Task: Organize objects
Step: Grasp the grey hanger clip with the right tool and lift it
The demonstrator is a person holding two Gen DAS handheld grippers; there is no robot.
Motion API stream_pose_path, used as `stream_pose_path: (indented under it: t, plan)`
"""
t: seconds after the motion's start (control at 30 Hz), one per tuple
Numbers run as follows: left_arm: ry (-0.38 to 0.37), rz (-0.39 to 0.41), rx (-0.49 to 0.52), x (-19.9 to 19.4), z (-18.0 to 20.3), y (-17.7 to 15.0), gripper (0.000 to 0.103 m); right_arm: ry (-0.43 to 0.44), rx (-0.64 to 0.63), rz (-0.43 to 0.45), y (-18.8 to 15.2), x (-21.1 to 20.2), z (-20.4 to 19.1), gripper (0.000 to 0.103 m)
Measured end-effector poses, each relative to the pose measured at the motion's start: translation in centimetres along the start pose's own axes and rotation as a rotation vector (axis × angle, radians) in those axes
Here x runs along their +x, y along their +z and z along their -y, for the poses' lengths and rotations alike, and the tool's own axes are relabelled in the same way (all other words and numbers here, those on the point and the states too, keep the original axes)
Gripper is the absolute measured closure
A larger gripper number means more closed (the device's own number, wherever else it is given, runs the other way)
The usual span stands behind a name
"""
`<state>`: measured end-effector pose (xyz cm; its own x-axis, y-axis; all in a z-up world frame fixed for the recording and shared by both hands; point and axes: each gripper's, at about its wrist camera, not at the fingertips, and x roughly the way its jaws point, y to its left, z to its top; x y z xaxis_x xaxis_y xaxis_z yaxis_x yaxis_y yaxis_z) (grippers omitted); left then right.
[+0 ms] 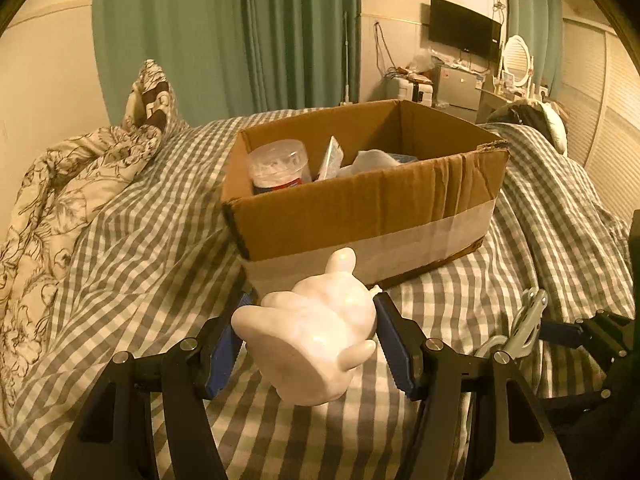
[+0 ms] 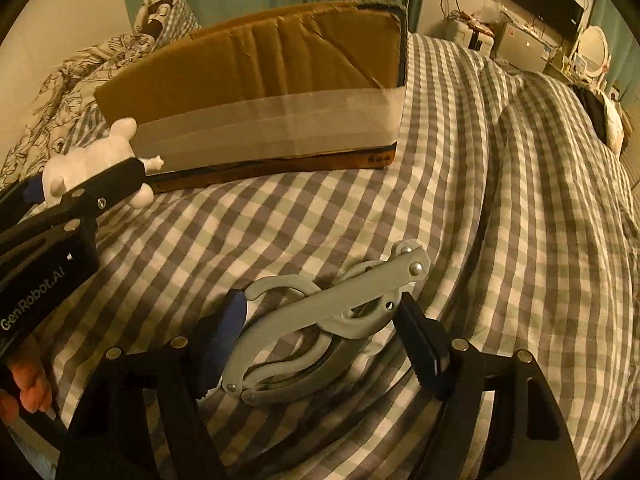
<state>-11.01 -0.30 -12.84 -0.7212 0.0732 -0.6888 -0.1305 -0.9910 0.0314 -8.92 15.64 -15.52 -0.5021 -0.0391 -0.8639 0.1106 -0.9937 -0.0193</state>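
Note:
My left gripper (image 1: 310, 324) is shut on a white glossy figurine (image 1: 316, 332) and holds it just in front of the open cardboard box (image 1: 360, 216) on the checked bed. The figurine and left gripper also show in the right wrist view (image 2: 92, 160). My right gripper (image 2: 320, 316) sits around a grey folding hanger (image 2: 320, 312) lying on the bedcover; its fingers touch the hanger's sides, and it looks held. The hanger shows at the right of the left wrist view (image 1: 524, 324). The box holds a clear plastic jar (image 1: 280, 166), a white packet and other items.
A flower-print quilt (image 1: 60, 200) is bunched at the left. The grey checked bedcover (image 2: 500, 200) rises in folds to the right. Green curtains (image 1: 240, 32), a wall television (image 1: 464, 26) and a cluttered desk stand behind.

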Motion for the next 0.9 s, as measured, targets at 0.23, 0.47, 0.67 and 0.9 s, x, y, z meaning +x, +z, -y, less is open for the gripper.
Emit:
stream_pose_path:
  t: [0.23, 0.47, 0.67, 0.9]
  plan:
    - [0.01, -0.002, -0.015, -1.5, -0.8, -0.4, 0.039, 0.011, -0.001, 0.042, 0.2, -1.2, -1.0, 0.029]
    - [0.002, 0.02, -0.027, -3.8, -1.2, -0.3, 0.039, 0.016, -0.018, 0.088, 0.7, -3.8, -1.8, 0.085]
    - [0.004, 0.036, -0.04, -5.4, -1.5, -0.4, 0.039, 0.067, -0.037, 0.083, 0.0, -4.2, -3.0, 0.085]
    - [0.015, 0.015, -0.064, -5.4, -2.3, -1.1, 0.039, 0.035, 0.035, 0.021, -0.3, -2.4, -1.7, 0.03]
